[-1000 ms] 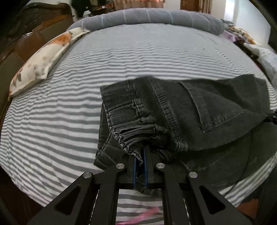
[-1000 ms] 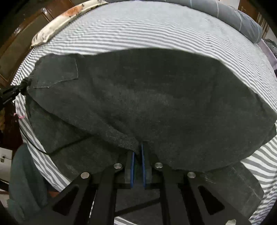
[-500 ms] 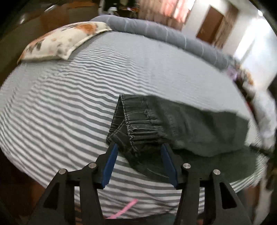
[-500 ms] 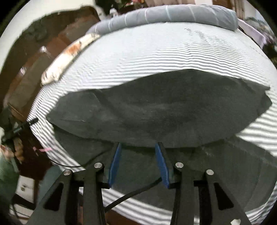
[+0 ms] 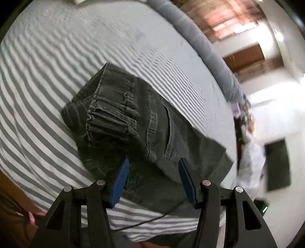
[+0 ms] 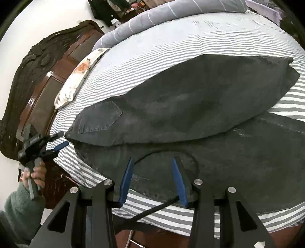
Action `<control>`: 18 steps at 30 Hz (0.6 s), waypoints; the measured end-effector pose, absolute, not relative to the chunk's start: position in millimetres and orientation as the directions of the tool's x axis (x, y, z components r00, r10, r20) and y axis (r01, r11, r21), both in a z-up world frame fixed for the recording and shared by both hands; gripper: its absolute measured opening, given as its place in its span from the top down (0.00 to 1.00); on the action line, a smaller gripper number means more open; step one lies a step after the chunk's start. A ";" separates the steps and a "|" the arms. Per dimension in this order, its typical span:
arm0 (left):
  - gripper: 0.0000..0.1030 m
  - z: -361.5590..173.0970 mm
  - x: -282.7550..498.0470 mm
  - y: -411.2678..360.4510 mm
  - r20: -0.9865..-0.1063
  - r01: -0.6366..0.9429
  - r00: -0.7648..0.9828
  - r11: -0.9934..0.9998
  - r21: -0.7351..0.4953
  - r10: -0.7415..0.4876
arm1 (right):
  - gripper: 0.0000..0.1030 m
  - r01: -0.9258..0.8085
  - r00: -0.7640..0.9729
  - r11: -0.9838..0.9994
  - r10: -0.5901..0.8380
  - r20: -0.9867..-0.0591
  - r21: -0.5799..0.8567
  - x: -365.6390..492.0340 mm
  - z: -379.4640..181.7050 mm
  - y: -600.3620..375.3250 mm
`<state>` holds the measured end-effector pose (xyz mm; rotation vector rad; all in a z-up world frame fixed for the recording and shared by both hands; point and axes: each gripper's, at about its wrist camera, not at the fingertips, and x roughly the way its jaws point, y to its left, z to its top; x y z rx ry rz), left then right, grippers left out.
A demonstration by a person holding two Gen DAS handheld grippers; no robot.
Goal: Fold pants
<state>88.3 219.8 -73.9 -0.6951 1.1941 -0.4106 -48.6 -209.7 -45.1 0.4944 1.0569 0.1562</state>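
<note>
We look along our left claw (image 5: 153,179), whose blue-padded jaws stand apart with nothing pressed between them. Ahead lie the dark grey denim pants (image 5: 131,122), spread on the bed with the grey-and-white striped sheet (image 5: 43,63). The gathered elastic waistband (image 5: 108,118) faces us at the left end, and a back pocket seam runs just beyond it. The pants are doubled over, one layer lying on the other, with the lower layer showing between the blue pads. This view is blurred, so fine detail is lost.

Our right claw (image 6: 153,178) is likewise parted and holds nothing; its pads hover over the lower layer of the pants (image 6: 190,106), near the bed's close edge. A thin black cable (image 6: 152,208) crosses under the jaws. The upper layer forms a broad flap with a pointed patch pocket (image 6: 99,118) at its left end. In this right view the left claw (image 6: 59,141) appears at the far left, just beside the waist end, gripped by a hand (image 6: 37,175) in a fuzzy green sleeve (image 6: 19,208). A floral pillow (image 6: 80,74) lies by the carved dark wooden headboard (image 6: 38,63), and a rolled grey blanket (image 6: 171,15) rests along the far side.
</note>
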 end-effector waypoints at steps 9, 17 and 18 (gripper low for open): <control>0.48 -109.6 115.5 227.3 -0.717 -0.295 0.343 0.655 -0.695 -0.606 | 0.59 0.216 0.497 0.829 0.361 -0.789 0.516 -44.5 -81.3 -234.9; 0.87 -80.6 115.3 220.9 -0.723 -0.277 0.429 0.682 -0.676 -0.542 | 0.52 0.309 0.536 0.719 0.409 -0.738 0.623 -45.7 -114.0 -257.5; 0.87 -74.0 115.5 218.8 -0.711 -0.268 0.445 0.677 -0.685 -0.544 | 0.51 0.313 0.549 0.702 0.416 -0.725 0.640 -45.1 -116.0 -258.9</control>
